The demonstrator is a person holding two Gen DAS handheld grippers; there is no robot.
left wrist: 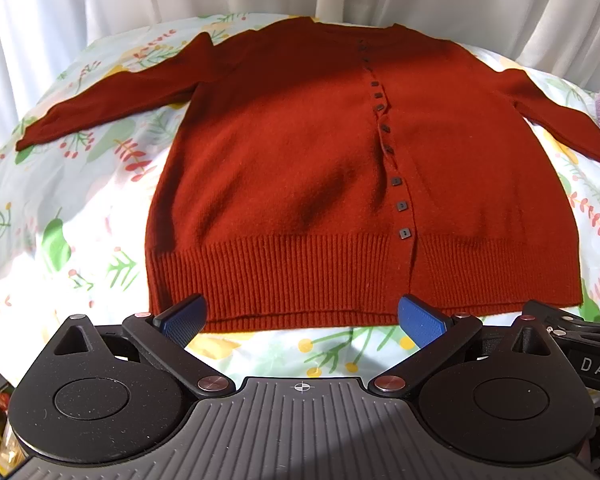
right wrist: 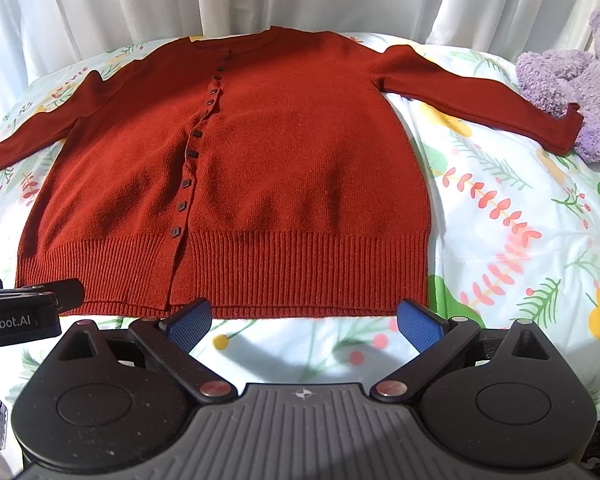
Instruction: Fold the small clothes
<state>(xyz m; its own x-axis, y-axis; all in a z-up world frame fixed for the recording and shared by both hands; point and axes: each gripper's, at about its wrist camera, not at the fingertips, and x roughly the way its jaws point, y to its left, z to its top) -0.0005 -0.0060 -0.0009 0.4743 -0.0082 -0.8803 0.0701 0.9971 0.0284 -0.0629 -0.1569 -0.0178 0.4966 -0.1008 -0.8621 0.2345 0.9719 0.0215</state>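
We hover both grippers, left gripper [left wrist: 302,318] and right gripper [right wrist: 304,318], jaws spread wide and empty, at the red cardigan [left wrist: 340,168] hem; pinching one layer only could skew our fold.

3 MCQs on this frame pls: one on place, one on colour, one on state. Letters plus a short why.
1. Where is the purple plush toy relative to the cardigan?
A. On its chest
B. Beside its right sleeve cuff
C. Under its hem

2. What colour is the cardigan?
A. Rust red
B. Navy
C. Grey

3. What state is the cardigan in?
A. Folded in half
B. Bunched in a heap
C. Spread flat, buttoned, sleeves out

Answers:
1 B: the plush toy sits at the end of the right sleeve, on the floral bedsheet.
2 A: the cardigan is rust red with dark square buttons.
3 C: it lies flat with both sleeves out, while the left gripper and right gripper sit at the hem with jaws wide apart, holding nothing.
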